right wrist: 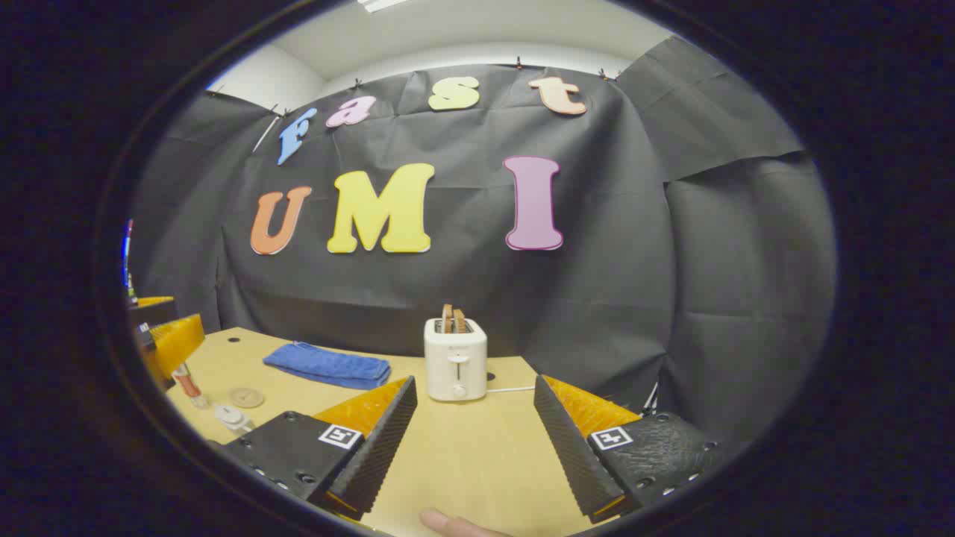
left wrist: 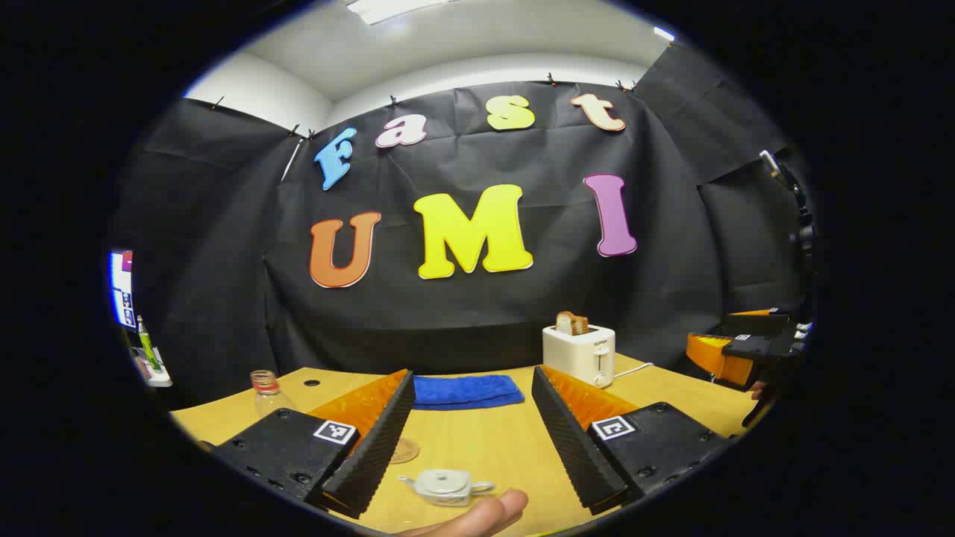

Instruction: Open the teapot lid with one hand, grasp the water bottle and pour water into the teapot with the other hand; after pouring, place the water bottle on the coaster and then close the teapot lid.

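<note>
The teapot (left wrist: 446,485) sits on the wooden table (left wrist: 485,440), near its front edge, lid in place, between and just ahead of the left gripper (left wrist: 473,440) fingers. In the right gripper view the teapot (right wrist: 233,418) appears small at the far left of the table. The coaster (left wrist: 404,450) lies flat on the table just behind the teapot, partly hidden by one finger of the left gripper. The water bottle (left wrist: 266,393) stands upright toward the left rear of the table, well apart from the teapot; it is clear with a red band at the neck.

Left gripper: fingers spread wide, holding nothing, hovering above the table. A fingertip (left wrist: 485,514) of the person's hand shows at the lower edge. Right gripper (right wrist: 474,440): fingers likewise spread wide, empty, above a bare part of the table (right wrist: 477,455).

Farther back, a folded blue towel (left wrist: 466,391) lies flat near the rear edge. A white toaster (left wrist: 580,353) stands to its right, with slices of bread (left wrist: 572,323) in its slots. Black cloth walls (right wrist: 634,261) enclose the table on all visible sides; above them, a white ceiling (left wrist: 462,37) with a light panel.
</note>
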